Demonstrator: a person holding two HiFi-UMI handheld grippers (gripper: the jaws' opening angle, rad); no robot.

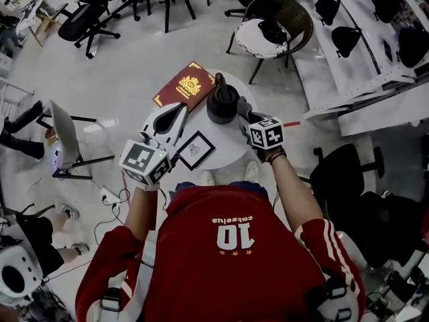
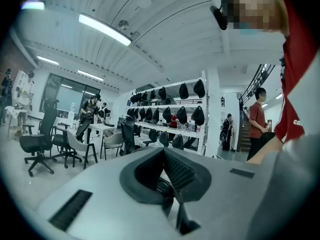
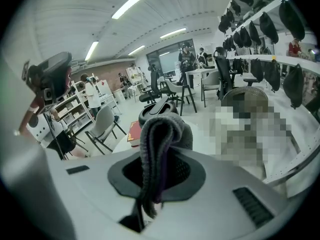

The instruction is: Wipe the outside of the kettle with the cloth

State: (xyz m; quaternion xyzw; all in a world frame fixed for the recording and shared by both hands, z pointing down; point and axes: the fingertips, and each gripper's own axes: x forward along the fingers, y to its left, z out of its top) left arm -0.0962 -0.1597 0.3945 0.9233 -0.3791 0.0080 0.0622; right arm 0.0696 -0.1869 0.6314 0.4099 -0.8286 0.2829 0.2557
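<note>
A black kettle stands on the small round white table. My right gripper is just right of it, shut on a grey knitted cloth that is close against the kettle's side. In the right gripper view the cloth loops up out of the shut gripper, and the kettle's top shows right behind it. My left gripper hovers over the table's left part, apart from the kettle. Its jaws are together with nothing in them, and its view faces the room.
A red book lies at the table's far left and a black-framed picture near its front edge. A round chair stands beyond the table, a grey chair to the left, and white benches to the right.
</note>
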